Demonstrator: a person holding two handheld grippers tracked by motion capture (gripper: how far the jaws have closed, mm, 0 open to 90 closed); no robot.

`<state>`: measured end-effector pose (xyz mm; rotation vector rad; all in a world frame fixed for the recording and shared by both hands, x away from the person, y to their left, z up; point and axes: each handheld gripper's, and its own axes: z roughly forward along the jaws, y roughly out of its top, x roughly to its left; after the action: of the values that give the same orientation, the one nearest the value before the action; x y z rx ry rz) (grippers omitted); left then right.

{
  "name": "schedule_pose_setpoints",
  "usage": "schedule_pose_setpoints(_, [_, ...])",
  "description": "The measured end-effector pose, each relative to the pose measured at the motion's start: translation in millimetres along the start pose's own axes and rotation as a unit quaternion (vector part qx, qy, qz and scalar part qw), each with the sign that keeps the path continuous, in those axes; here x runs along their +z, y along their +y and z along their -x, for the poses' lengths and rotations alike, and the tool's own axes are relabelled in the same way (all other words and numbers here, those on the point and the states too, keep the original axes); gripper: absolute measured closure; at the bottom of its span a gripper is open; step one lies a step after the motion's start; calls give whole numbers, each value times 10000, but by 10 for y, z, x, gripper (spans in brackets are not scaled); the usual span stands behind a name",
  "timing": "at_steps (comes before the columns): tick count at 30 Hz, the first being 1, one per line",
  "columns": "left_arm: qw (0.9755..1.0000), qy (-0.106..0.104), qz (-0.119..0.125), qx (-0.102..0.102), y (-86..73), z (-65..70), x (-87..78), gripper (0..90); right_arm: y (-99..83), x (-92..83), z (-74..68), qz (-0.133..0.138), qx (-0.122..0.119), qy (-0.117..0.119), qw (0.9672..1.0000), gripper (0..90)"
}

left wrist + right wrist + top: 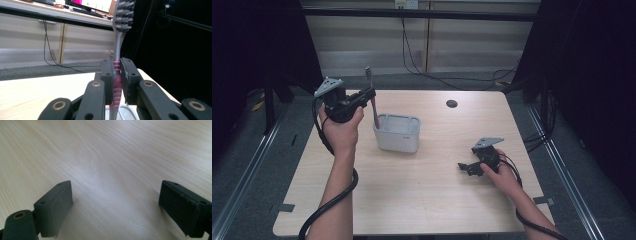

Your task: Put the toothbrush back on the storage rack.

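One toothbrush (117,75), grey with a pink grip, upright, bristles up, pinched at the grip by the left tongs (368,93) above the grey bin (397,132) on the counter (422,190). Right tongs (115,205) spread wide, holding nothing, low over bare wood, well apart from the bin.

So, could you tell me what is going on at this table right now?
A person works at a wooden table with a gripper in each hand. The left gripper is shut on a pink and grey toothbrush, holding it upright, bristles up, with its lower end over the white container. Whether the tip is inside is hard to tell. The right gripper rests low near the table's right side, jaws open, holding nothing.
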<state>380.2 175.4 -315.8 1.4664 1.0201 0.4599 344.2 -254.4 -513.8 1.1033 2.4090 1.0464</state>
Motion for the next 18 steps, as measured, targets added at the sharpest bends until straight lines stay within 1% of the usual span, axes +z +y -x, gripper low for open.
schedule_pose_setpoints(4, [10000, 11, 10, 33, 19, -3, 32, 812, 0, 0, 0, 2, 0, 1, 10000, 112])
schedule_pose_setpoints(8, [10000, 34, 75, 16, 43, -4, 62, 811, 0, 0, 0, 1, 0, 1, 10000, 112])
schedule_pose_setpoints(18, [9999, 70, 141, 28, 73, -30, 133, 811, 0, 1, 0, 3, 0, 4, 10000, 112])
